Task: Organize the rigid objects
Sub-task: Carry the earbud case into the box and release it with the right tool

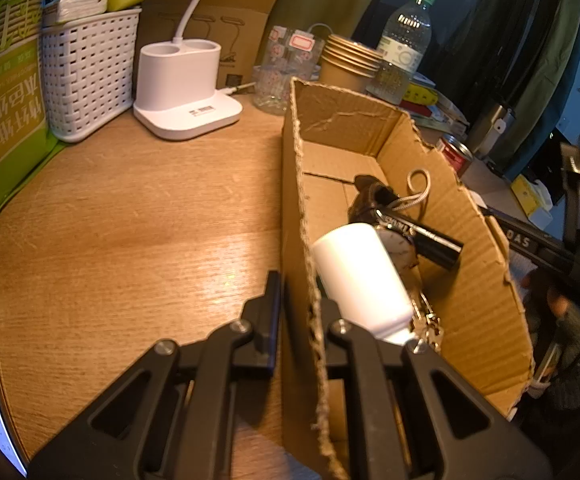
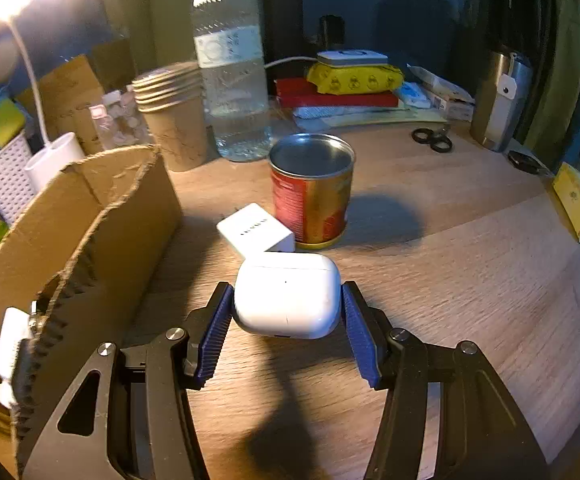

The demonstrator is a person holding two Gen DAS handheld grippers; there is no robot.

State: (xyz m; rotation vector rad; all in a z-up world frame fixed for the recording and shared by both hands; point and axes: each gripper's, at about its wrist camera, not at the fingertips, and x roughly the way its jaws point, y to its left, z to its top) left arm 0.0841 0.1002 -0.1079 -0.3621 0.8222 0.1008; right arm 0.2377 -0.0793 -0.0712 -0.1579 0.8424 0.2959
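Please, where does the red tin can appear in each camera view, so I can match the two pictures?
Left wrist view: red tin can at right of centre, partly hidden behind the cardboard box.
Right wrist view: the can stands at centre, open top visible.
Shared landmark: the water bottle.

So the left gripper (image 1: 300, 312) is clamped on the near wall of the cardboard box (image 1: 478, 280), one finger outside, one inside. In the box there's a white bottle (image 1: 360, 280), a watch (image 1: 400, 246), keys (image 1: 428, 328) and a black flashlight (image 1: 430, 240). White lamp base (image 1: 183, 92) sits further back on the counter (image 1: 129, 220).
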